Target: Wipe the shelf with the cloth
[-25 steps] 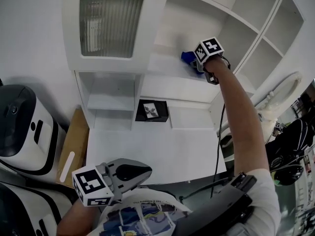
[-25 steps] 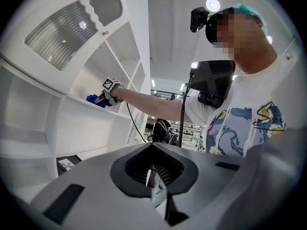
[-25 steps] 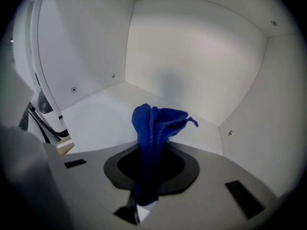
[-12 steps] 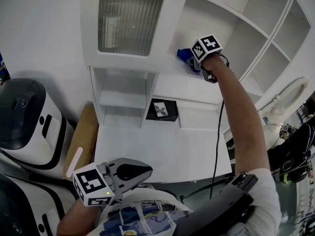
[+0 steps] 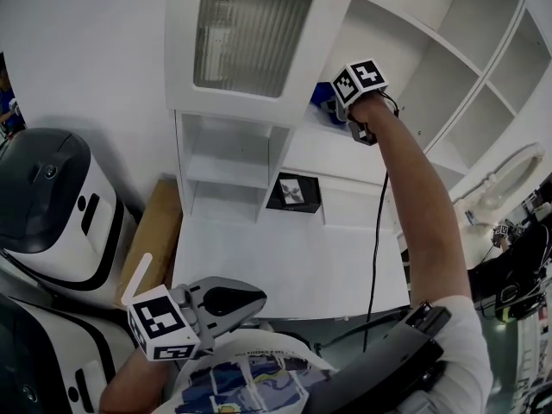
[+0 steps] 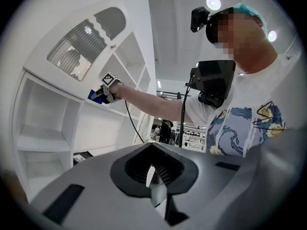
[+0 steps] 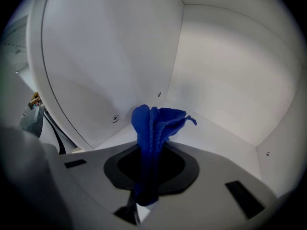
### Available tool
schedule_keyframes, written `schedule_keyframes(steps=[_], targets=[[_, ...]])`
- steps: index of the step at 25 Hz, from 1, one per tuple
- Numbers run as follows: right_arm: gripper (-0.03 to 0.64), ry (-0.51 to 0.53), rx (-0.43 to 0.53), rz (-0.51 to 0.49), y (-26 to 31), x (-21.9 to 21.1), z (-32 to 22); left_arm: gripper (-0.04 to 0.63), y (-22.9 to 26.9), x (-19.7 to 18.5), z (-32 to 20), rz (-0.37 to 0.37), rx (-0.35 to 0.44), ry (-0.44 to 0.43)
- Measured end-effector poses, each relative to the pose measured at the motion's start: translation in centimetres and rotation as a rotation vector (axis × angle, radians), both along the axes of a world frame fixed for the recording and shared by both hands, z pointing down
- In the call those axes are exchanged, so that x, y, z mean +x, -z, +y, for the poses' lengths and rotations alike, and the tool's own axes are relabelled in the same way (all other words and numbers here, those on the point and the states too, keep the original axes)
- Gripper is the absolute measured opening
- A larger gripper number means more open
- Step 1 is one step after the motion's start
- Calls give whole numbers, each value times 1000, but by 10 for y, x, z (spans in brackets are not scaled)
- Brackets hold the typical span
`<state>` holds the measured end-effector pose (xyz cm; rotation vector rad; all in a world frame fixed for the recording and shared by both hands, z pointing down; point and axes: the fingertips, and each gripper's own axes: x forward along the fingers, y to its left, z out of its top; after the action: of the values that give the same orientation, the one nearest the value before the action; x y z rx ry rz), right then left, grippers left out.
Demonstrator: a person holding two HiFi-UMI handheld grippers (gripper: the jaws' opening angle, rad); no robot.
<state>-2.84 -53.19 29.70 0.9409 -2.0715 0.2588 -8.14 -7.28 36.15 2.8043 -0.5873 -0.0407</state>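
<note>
**Head view.**
- Shelf: white board inside an open cabinet; taken as the reference for all places.
- Right gripper: held at arm's reach over the shelf's left end, probably so the corner there can be wiped.
- Cloth: blue, seen past the gripper at that same end.
- Left gripper: kept low and well below the shelf, close to the body; judged idle because one tool is enough for wiping.
- Black box: set in a lower bay under the shelf.

**Left gripper view.**
- Left gripper: jaws drawn almost together, with only a thin slit between them; nothing is held.
- Right gripper and cloth: seen far off at the shelf's front edge.

**Right gripper view.**
- Right gripper: jaws clamped on the cloth's lower part.
- The cloth's bunched folds are left standing free ahead of the jaws, over the shelf and toward its back corner. This is judged to be so that fabric, not the tool, meets the board.
- Contact between cloth and board cannot be confirmed.
</note>
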Motion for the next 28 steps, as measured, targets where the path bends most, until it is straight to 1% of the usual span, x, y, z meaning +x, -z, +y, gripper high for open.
schedule_keyframes(steps=[5, 8, 12, 15, 20, 28], targets=[[69, 22, -21, -50, 1, -15, 9, 3, -1, -1, 1, 6, -3, -4], [69, 29, -22, -64, 2, -19, 12, 3, 0, 0, 1, 11, 0, -11], [69, 39, -2, -70, 6, -14, 13, 3, 1, 5, -2, 15, 2, -25], [69, 35, 27, -64, 14, -2, 11, 3, 2, 10, -6, 17, -1, -40], [69, -5, 69, -56, 28, 36, 5, 3, -1, 23, -14, 26, -1, -84], [69, -140, 128, 12, 42, 136, -5, 3, 1, 50, -27, 34, 11, -171]])
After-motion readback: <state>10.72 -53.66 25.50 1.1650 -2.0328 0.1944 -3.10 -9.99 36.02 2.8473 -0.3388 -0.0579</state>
